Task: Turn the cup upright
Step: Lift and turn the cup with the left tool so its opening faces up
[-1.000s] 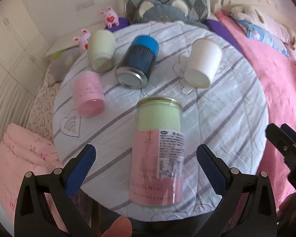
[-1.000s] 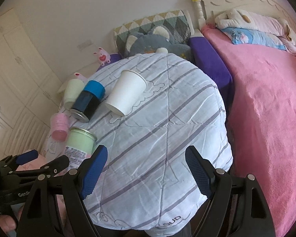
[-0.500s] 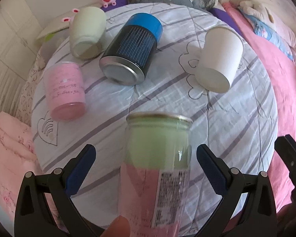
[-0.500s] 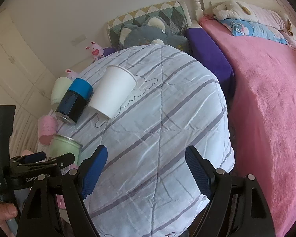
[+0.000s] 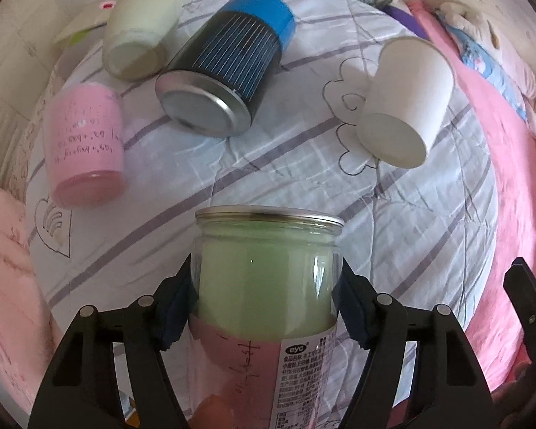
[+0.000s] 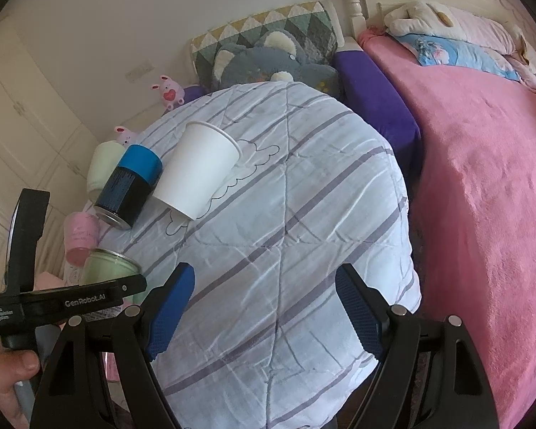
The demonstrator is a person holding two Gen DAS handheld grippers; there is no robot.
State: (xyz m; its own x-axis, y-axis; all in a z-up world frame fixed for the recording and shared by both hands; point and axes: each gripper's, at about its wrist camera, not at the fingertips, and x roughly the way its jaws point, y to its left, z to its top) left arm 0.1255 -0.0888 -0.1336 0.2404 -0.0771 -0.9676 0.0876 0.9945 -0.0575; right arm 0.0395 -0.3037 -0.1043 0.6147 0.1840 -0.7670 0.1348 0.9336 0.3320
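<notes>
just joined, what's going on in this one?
The left gripper has its blue pads clamped on the clear green-and-pink labelled jar cup, which lies on its side on the striped quilt. The right gripper hangs open over bare quilt, holding nothing. The white paper cup, blue-capped black can, pink cup and cream cup also lie tipped over.

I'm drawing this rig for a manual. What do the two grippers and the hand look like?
Both grippers are matte black plastic frames with silver rivets at the joints and ribbed blue pads on the fingers. The left gripper seen from the right wrist view carries white "GenRobot.AI" lettering on its side and a flat black upright bar. The right gripper looks the same build. A bare hand shows; no sleeve or cable is visible.
</notes>
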